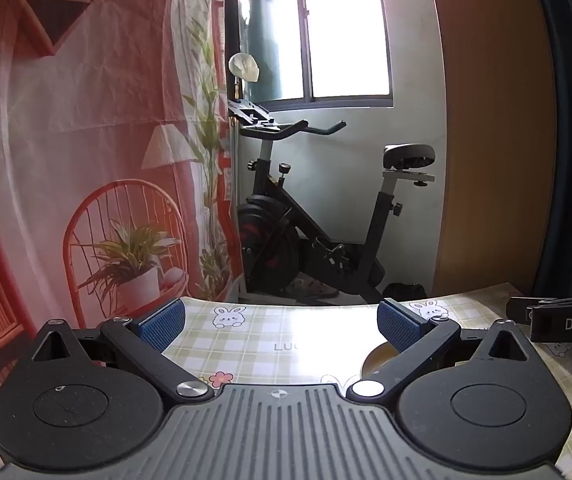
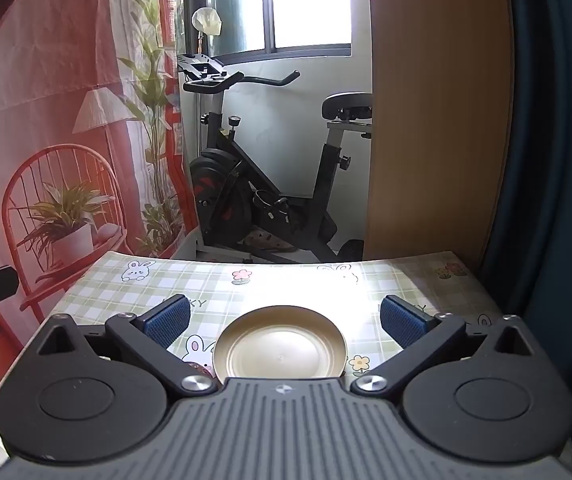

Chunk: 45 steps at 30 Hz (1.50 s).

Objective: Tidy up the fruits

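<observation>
A round gold plate (image 2: pixel 280 346) lies empty on the checked tablecloth, straight ahead of my right gripper (image 2: pixel 284 320), which stands open above it with nothing between its blue pads. My left gripper (image 1: pixel 282 322) is also open and empty over the cloth; a sliver of the same plate (image 1: pixel 375 356) shows behind its right finger. The right gripper's body (image 1: pixel 557 318) pokes in at the right edge of the left wrist view. No fruit is visible in either view.
The table (image 2: pixel 286 276) carries a green-checked cloth with rabbit and flower prints; its far edge lies just ahead. Beyond stand an exercise bike (image 2: pixel 270 184), a printed red backdrop (image 2: pixel 58 120), a wooden panel (image 2: pixel 437 120) and a dark blue curtain (image 2: pixel 557 140).
</observation>
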Each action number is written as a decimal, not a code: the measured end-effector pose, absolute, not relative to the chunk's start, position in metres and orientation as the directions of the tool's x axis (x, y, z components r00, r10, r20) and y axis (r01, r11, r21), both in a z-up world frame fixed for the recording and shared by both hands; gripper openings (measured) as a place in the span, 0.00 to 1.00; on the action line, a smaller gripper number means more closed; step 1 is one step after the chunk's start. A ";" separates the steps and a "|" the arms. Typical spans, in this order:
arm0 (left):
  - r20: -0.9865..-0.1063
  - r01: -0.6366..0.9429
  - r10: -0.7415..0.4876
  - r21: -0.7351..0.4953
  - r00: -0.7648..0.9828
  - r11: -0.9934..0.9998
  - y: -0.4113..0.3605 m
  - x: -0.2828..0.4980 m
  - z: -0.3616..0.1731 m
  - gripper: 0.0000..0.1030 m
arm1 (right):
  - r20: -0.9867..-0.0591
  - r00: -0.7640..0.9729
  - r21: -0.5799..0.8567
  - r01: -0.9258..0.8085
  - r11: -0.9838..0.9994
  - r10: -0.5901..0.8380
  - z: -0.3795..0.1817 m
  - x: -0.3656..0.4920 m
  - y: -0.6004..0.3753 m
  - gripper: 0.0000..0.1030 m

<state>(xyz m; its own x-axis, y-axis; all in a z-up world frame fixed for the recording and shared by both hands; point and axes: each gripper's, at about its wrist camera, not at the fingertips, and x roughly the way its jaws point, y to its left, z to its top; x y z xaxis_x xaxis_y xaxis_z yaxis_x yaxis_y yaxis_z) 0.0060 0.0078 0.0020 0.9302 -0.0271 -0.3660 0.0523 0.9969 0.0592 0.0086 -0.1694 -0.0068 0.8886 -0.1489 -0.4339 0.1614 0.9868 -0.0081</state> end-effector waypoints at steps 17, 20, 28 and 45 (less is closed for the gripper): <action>-0.292 0.040 -0.007 0.106 0.956 0.994 0.000 -0.008 0.003 1.00 | -0.381 0.912 0.000 0.164 0.987 -0.151 -0.002 0.001 -0.170 1.00; -0.285 0.043 -0.011 0.103 0.959 0.994 0.001 -0.009 0.003 1.00 | -0.375 0.914 0.003 0.166 0.986 -0.153 -0.002 0.000 -0.171 1.00; -0.284 0.042 -0.011 0.102 0.959 0.994 0.004 -0.009 0.002 1.00 | -0.374 0.915 0.005 0.167 0.986 -0.152 -0.003 0.000 -0.172 1.00; -0.293 0.035 -0.003 0.104 0.956 0.994 0.003 -0.010 0.004 1.00 | -0.376 0.914 0.003 0.167 0.986 -0.154 -0.004 -0.001 -0.173 1.00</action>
<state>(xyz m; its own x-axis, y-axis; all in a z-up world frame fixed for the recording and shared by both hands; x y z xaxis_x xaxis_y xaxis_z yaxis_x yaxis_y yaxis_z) -0.0095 0.0030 0.0038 0.9561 -0.0029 -0.2930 0.0349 0.9940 0.1040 -0.0009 -0.1735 -0.0039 0.9138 -0.1538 -0.3760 0.1672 0.9859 0.0032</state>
